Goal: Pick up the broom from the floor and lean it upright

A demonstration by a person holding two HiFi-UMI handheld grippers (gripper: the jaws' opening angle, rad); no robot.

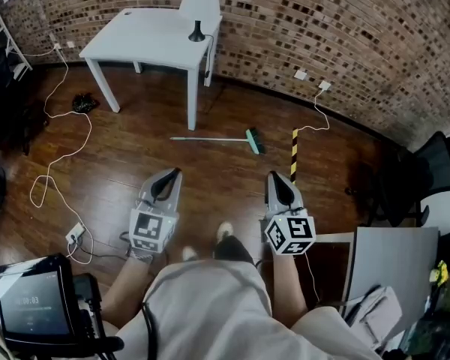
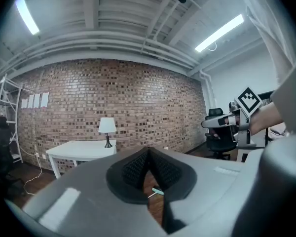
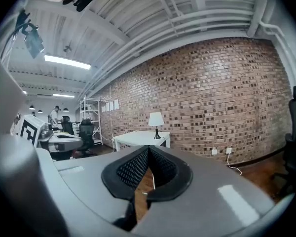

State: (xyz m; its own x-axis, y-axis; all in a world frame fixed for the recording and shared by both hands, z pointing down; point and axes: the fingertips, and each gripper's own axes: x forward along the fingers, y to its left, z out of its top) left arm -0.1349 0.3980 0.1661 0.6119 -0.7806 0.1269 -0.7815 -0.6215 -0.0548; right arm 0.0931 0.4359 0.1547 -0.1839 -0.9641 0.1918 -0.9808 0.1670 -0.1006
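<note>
The broom (image 1: 226, 139) lies flat on the wooden floor ahead of me, its thin pale handle pointing left and its green head (image 1: 255, 142) at the right end. Both grippers hover apart from it, nearer to me. My left gripper (image 1: 172, 174) sits short of the handle with its jaws shut and nothing between them. My right gripper (image 1: 278, 177), also shut and empty, is just right of the broom head. In the left gripper view the green head (image 2: 158, 191) shows through the gap below the closed tips (image 2: 148, 150). The right gripper view shows closed tips (image 3: 149, 147).
A white table (image 1: 146, 40) with a lamp (image 1: 199, 10) stands against the brick wall beyond the broom. White cables (image 1: 60, 171) loop over the floor at left. A yellow-black striped strip (image 1: 293, 154) lies right of the broom. An office chair (image 1: 427, 171) and a grey board (image 1: 394, 265) are at right.
</note>
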